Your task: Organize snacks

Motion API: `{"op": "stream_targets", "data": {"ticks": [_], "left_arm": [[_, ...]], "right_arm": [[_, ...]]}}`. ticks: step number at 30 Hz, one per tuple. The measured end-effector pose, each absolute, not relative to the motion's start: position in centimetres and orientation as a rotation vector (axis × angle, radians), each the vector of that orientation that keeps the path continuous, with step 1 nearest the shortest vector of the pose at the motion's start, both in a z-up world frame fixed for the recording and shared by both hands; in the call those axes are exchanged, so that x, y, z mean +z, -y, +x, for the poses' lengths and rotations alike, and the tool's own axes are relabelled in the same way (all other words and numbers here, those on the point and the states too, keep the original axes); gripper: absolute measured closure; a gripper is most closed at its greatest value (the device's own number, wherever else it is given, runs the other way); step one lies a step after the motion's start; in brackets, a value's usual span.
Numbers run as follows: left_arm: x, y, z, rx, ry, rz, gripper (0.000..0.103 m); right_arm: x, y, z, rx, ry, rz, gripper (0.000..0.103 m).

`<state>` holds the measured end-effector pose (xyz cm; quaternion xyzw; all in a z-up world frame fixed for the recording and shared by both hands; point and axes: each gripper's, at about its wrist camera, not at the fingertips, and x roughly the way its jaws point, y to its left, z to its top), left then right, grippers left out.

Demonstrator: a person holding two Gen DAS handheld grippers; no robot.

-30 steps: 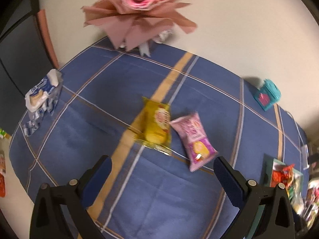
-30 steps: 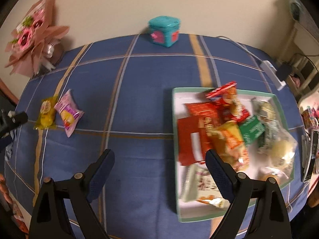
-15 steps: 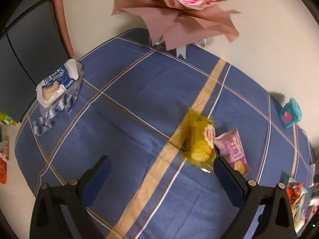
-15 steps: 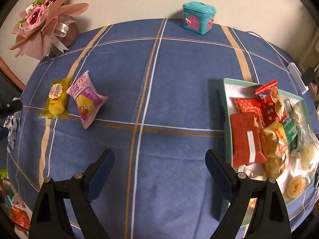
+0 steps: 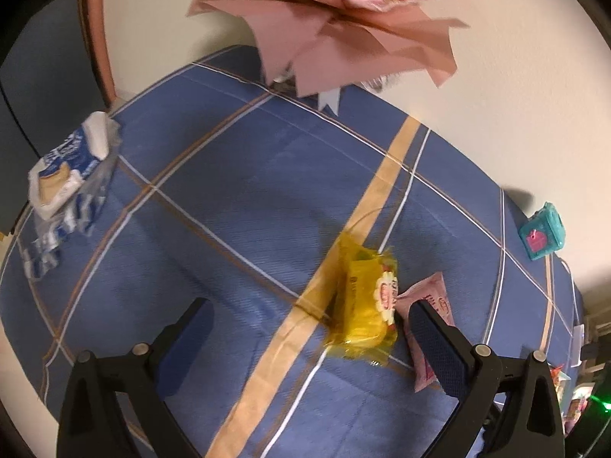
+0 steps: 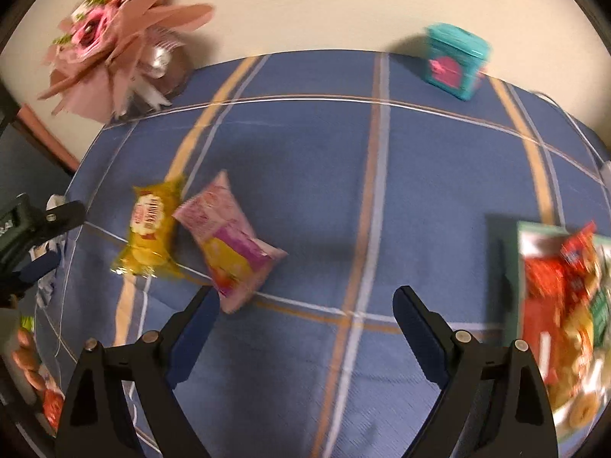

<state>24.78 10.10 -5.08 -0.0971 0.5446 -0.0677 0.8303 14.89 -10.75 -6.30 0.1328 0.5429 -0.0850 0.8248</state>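
Note:
A yellow snack bag (image 5: 364,299) (image 6: 149,229) and a pink snack bag (image 5: 431,328) (image 6: 229,240) lie side by side on the blue checked tablecloth (image 5: 236,206). My left gripper (image 5: 309,320) hangs open above the cloth, its right finger over the pink bag and the yellow bag just inside that finger. My right gripper (image 6: 305,305) is open too, its left fingertip by the pink bag's near corner. A green-rimmed tray (image 6: 509,263) full of snack packets sits at the right edge of the right wrist view. The left gripper's fingers (image 6: 57,215) show at that view's left edge.
A pink paper flower bouquet (image 5: 343,11) (image 6: 114,34) stands at the table's back. A teal box (image 5: 542,234) (image 6: 456,61) sits at the far edge. A blue-and-white pack (image 5: 65,171) lies at the table's left end, near a dark chair.
Both grippers have moved left and lower over the table. The two bags have slid toward the left gripper's right finger; in the right wrist view the tray has slipped to the right edge.

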Motion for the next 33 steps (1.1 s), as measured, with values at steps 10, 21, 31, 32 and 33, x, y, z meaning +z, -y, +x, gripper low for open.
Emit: {"op": "stream_targets", "data": {"ticks": [10,21,31,32,33], "left_arm": [[-7.5,-8.2,26.8,-0.169,-1.19,-0.182,0.012],[-9.8,-6.3,27.8,-0.209,-1.23,-0.177,0.026],[-11.5,-4.6,27.5,-0.245,-1.275,-0.18,0.05],[-11.5,-4.6,27.5,-0.244,-1.273,-0.181,0.051],[-11.4,-4.6,27.4,-0.247,-1.273,-0.187,0.054]], "right_arm": [[-8.5,7.5,19.7,-0.086,-1.175,0.125,0.011],[-11.2,6.1,21.7,-0.079,-1.217,0.034,0.043],[-11.2,6.2,20.8,-0.103,-1.205,0.027,0.055],[-11.2,6.2,20.8,-0.106,-1.205,0.029,0.057],[-11.2,6.3,20.6,-0.11,-1.205,0.033,0.058]]}}
